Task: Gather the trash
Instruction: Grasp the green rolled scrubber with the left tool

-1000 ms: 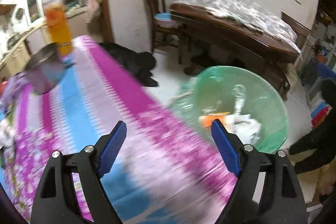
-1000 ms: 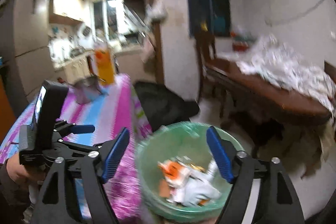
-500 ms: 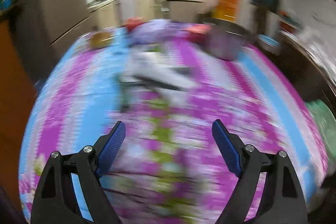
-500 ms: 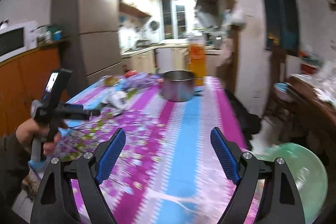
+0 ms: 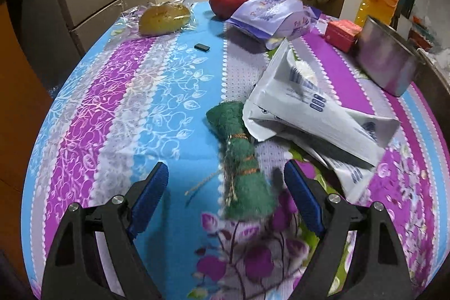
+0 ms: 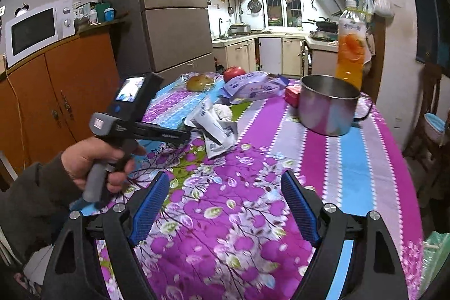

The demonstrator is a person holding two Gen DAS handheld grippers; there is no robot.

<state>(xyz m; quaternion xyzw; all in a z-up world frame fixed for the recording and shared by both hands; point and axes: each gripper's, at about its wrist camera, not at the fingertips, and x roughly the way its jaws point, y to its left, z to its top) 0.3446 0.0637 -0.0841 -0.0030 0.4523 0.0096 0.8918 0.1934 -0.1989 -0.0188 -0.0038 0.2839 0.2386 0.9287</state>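
Note:
A green woven bundle (image 5: 242, 167) lies on the flowered tablecloth (image 5: 118, 103), its near end between my left gripper's blue fingers. My left gripper (image 5: 225, 187) is open and empty just above it. A crumpled white wrapper (image 5: 315, 114) lies right of the bundle and shows in the right wrist view (image 6: 216, 125). My right gripper (image 6: 225, 201) is open and empty over the tablecloth (image 6: 351, 173). The left gripper's body (image 6: 132, 117), held in a hand, is seen at left. A green bin's edge (image 6: 436, 255) shows at lower right.
A steel pot (image 6: 326, 106) and an orange drink bottle (image 6: 350, 47) stand at the table's right. An apple (image 5: 229, 0), a bagged bun (image 5: 164, 16), a purple bag (image 5: 270, 14), a red box (image 5: 341, 33) and a small black item (image 5: 202, 47) lie farther back.
Both grippers swung left from the green bin beside the table to the tabletop. The left one came down over the green bundle and white wrapper. Both stayed open.

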